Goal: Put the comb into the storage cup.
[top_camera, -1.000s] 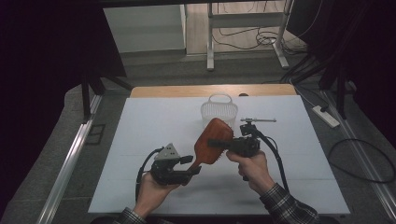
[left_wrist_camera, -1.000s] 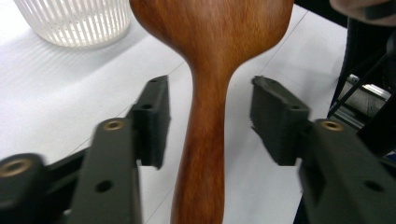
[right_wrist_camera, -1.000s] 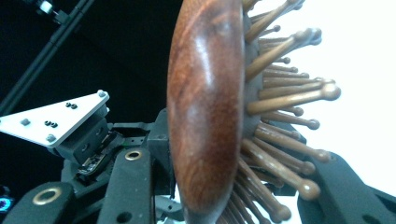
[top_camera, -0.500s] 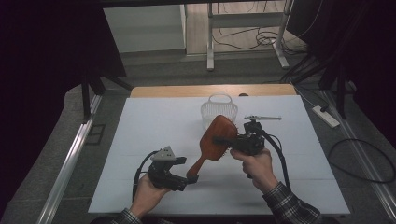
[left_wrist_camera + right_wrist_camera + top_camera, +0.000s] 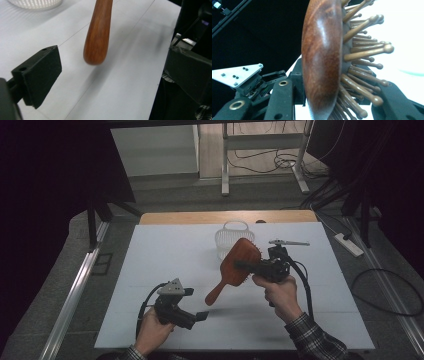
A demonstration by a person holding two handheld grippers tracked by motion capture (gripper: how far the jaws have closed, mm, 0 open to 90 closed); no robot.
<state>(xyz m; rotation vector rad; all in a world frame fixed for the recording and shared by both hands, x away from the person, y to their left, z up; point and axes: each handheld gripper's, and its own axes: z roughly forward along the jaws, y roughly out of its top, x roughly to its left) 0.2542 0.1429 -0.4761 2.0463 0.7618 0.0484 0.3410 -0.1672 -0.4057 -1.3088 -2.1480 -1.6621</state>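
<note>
Right hand-held gripper clamps the wooden hairbrush by its head, wood back against one jaw, bristles against the other, handle slanting down toward the left hand-held gripper. Left one's jaws have just been opening, now wide apart, nothing between them; brush handle tip hangs just ahead, above the white tabletop. White basket sits behind the brush.

High view looks down the table; both gripper views sit close on the hairbrush.
</note>
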